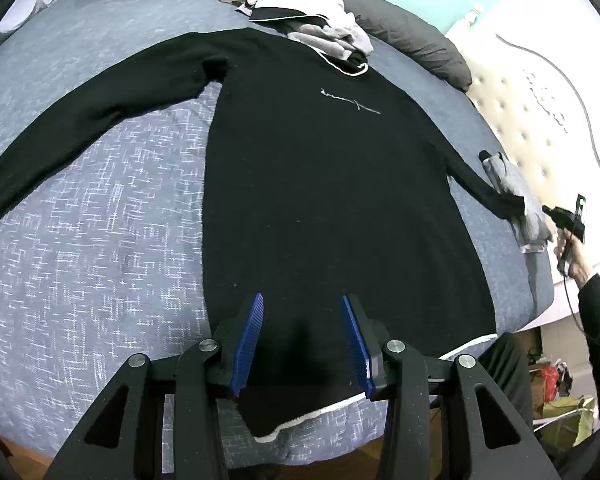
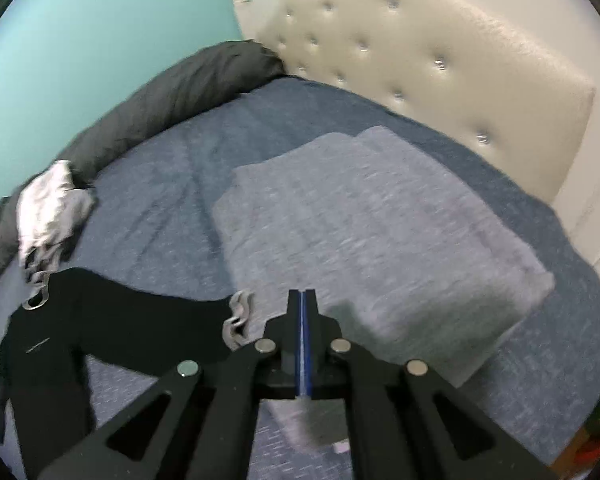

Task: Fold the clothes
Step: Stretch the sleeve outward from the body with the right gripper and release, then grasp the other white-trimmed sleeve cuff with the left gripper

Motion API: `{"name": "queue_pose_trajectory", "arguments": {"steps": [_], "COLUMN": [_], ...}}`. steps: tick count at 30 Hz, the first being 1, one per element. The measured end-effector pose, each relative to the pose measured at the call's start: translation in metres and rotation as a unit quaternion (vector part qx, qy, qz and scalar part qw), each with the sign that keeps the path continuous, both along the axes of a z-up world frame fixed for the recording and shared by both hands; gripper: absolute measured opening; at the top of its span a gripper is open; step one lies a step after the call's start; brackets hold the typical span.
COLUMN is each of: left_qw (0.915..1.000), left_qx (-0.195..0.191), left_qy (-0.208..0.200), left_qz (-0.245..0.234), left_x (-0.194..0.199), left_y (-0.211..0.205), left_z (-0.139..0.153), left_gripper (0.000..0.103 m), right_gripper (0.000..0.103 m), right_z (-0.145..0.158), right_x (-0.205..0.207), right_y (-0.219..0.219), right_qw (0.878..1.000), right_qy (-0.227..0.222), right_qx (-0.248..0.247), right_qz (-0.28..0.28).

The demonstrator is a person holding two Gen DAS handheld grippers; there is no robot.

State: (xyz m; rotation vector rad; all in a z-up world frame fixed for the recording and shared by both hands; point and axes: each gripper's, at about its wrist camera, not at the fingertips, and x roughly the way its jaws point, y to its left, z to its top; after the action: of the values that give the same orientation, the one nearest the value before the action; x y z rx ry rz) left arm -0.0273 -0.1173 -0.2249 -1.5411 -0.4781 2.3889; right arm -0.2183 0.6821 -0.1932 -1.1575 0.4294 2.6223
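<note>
Black sweater (image 1: 320, 184) spread flat on bed (image 1: 100, 240), sleeves out, ready for folding. Left tool (image 1: 302, 340) wide above hem. Right tool (image 2: 303, 300) pinched closed, empty, over folded grey garment (image 2: 380, 240).

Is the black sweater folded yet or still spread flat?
Spread flat: the black sweater lies on the bed, both sleeves out, hem unfolded.

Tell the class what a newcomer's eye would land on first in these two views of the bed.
First comes the long black sweater with pale script on its chest, spread flat with sleeves out across the blue-grey woven bedspread. Next is the folded pale grey garment near the cream tufted headboard. The left gripper hovers open over the sweater's hem, while the right gripper is shut.
</note>
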Motion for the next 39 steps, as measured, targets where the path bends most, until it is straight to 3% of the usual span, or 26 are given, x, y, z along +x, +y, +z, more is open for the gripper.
{"name": "queue_pose_trajectory", "arguments": {"steps": [5,8,11,19,24,27,31,39], "left_qw": [1.0000,0.9999,0.9997,0.9968,0.9891,0.9831,0.9728,0.9598], "left_qx": [0.005,0.003,0.004,-0.007,-0.021,-0.031,-0.015,-0.003], "left_qy": [0.003,0.014,0.019,0.024,0.021,0.017,0.019,0.003], "left_qz": [0.003,0.002,0.014,0.076,0.144,0.179,0.231,0.281], "left_x": [-0.005,-0.007,-0.010,-0.024,-0.035,-0.036,-0.030,-0.025], "left_y": [-0.001,0.000,-0.011,-0.083,-0.156,-0.197,-0.245,-0.297], "left_z": [0.002,0.009,0.013,0.016,0.010,0.005,-0.004,-0.034], "left_gripper": [0.044,0.055,0.057,0.061,0.070,0.070,0.071,0.071], "right_gripper": [0.002,0.007,0.010,0.018,0.021,0.024,0.025,0.026], "right_z": [0.000,-0.002,-0.006,-0.028,-0.044,-0.051,-0.056,-0.060], "right_x": [0.003,0.007,0.011,0.036,0.059,0.073,0.085,0.098], "right_y": [-0.021,-0.031,-0.055,-0.141,-0.190,-0.208,-0.222,-0.240], "right_qw": [1.000,0.999,0.998,0.985,0.974,0.971,0.970,0.971], "right_qy": [0.002,0.011,0.016,0.028,0.022,0.012,-0.006,-0.032], "right_qx": [-0.005,-0.028,-0.040,-0.102,-0.137,-0.146,-0.145,-0.139], "right_qz": [0.027,0.029,0.050,0.138,0.177,0.187,0.195,0.194]}}
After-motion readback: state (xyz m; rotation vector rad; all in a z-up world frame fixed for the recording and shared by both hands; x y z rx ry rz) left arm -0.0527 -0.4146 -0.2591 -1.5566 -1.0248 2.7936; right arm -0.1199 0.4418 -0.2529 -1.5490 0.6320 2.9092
